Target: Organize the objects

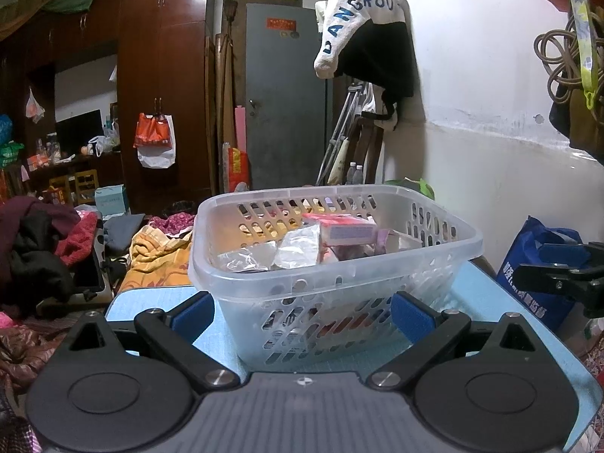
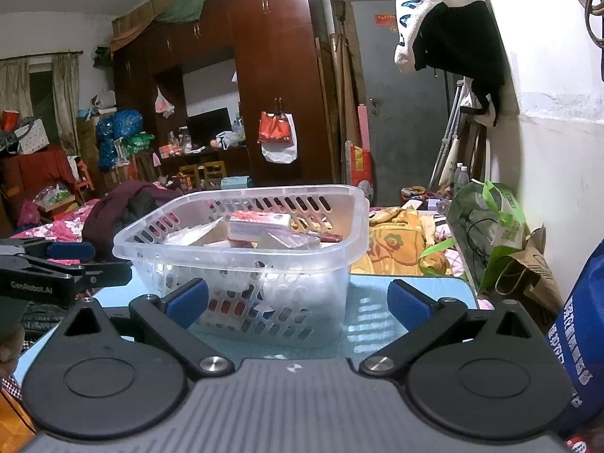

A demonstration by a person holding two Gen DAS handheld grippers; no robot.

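Both grippers, left (image 1: 302, 311) and right (image 2: 298, 302), are holding jaws wide, empty; packet-filled clear basket (image 1: 445, 243) is sitting mid-frame on the tabletop (image 1: 483, 302), its long axis running lower-left to upper-right.

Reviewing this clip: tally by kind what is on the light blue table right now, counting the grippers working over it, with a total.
Clear perforated plastic basket, holding packets and boxes too jumbled to count: 1
Open two-finger grippers with blue pads, the left gripper and the right gripper: 2
Light blue table beneath them: 1
Total: 4
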